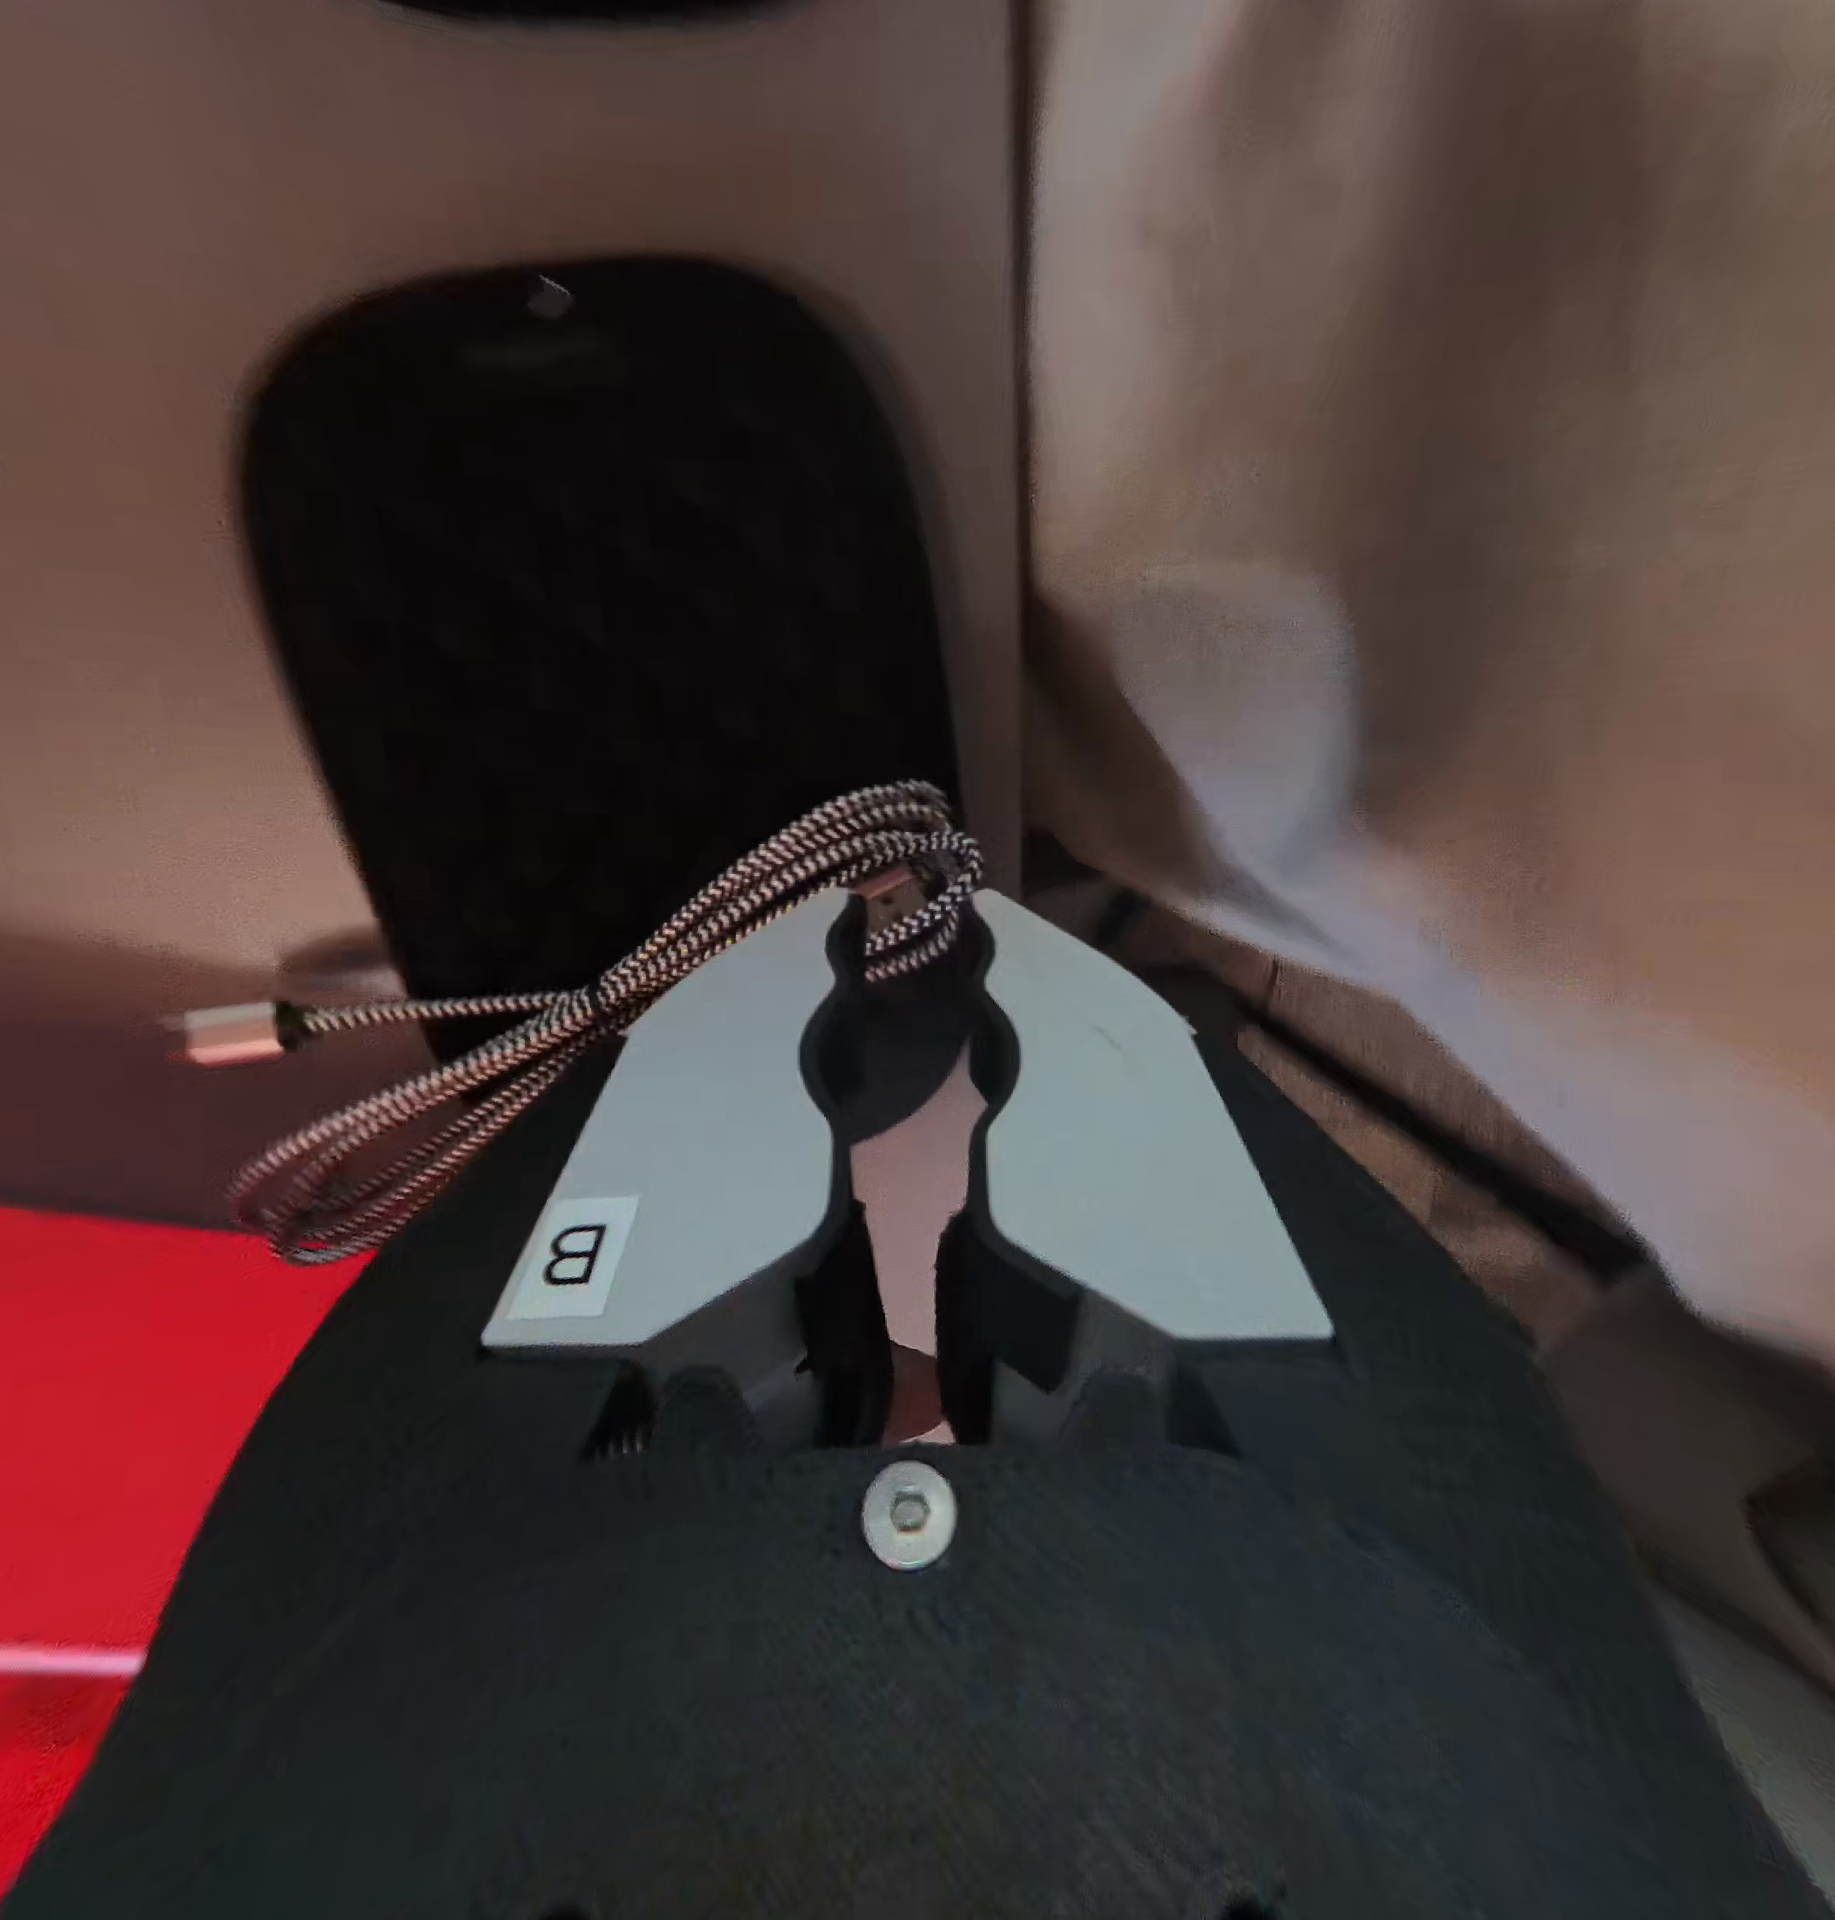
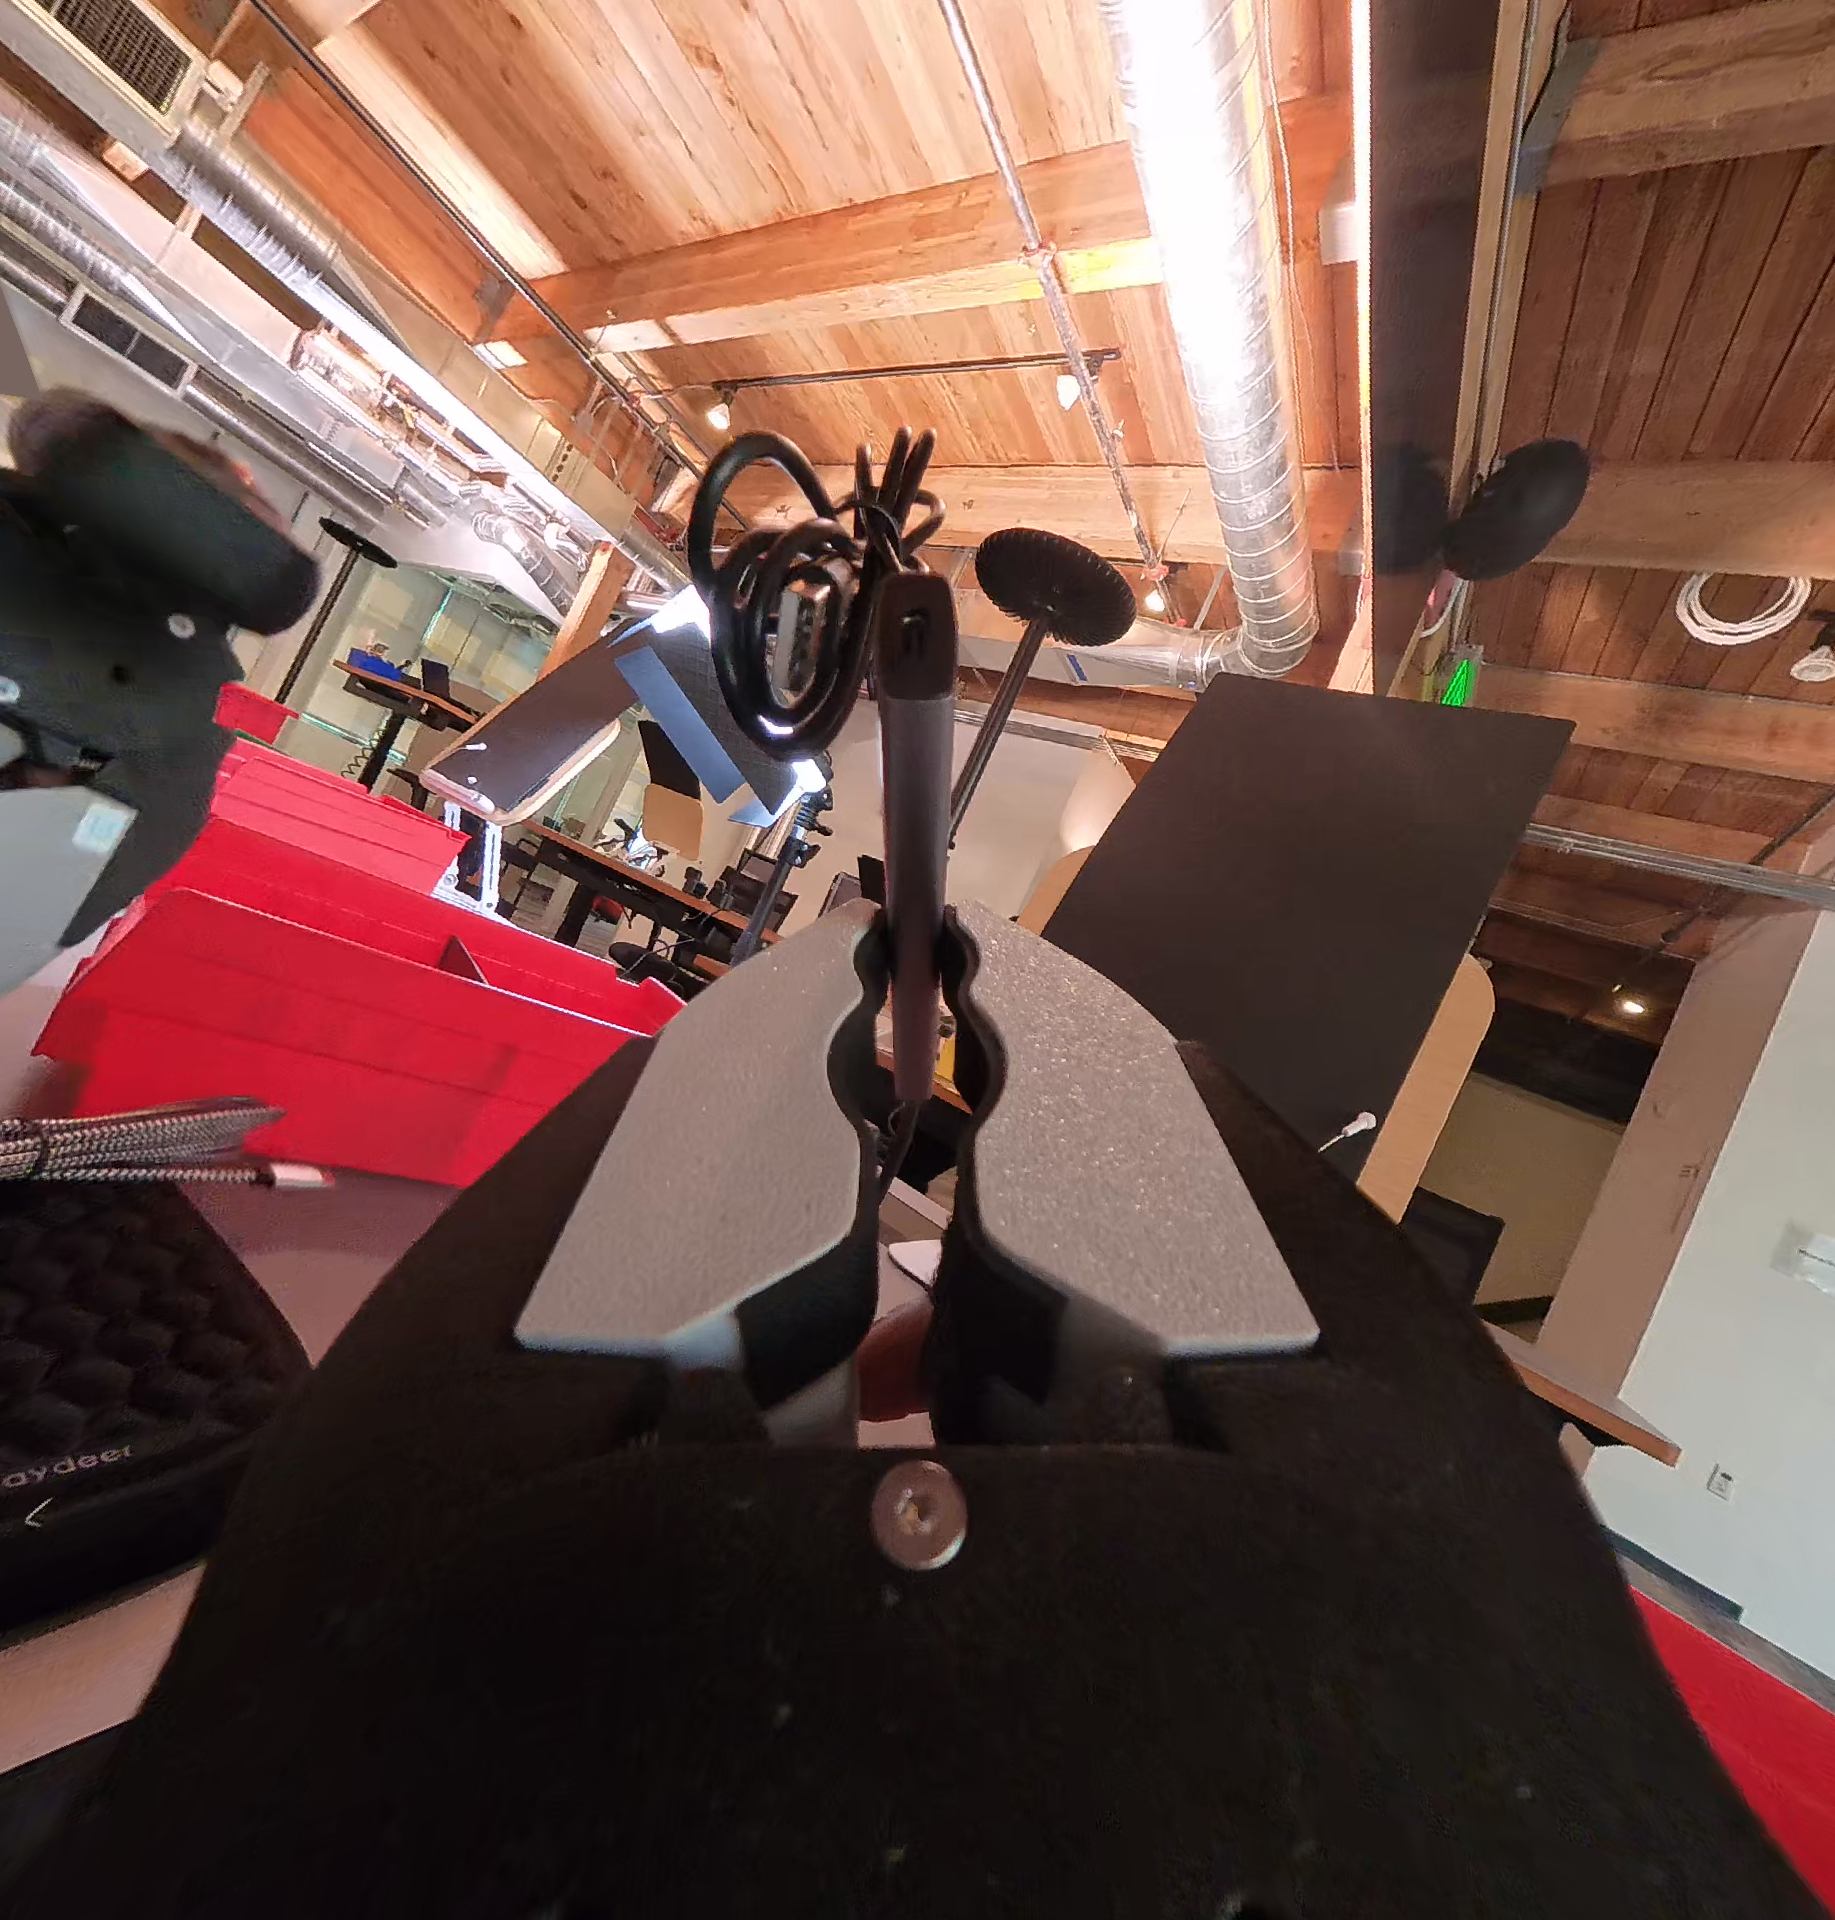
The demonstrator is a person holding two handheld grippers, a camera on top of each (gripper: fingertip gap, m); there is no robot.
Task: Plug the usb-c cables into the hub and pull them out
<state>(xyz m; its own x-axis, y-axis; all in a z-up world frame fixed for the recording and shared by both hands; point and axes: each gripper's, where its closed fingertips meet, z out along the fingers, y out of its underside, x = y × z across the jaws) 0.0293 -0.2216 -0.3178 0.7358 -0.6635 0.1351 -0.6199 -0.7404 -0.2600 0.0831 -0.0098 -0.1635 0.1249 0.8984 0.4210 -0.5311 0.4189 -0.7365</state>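
Jaws of the left gripper [image 1: 908, 920] pinch the braided cable [image 1: 539, 1023] by one plug, the right gripper [image 2: 915, 961] clamps the slim grey hub [image 2: 913, 821] upright above the desk [image 2: 310, 1226], so aligning squarely should help.

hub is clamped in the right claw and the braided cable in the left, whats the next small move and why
Probably tilt the right claw down, since the grey hub it clamps points at the ceiling, away from the left claw. That claw pinches the braided cable near one plug, at its tips. Neither view shows plug and port facing each other.
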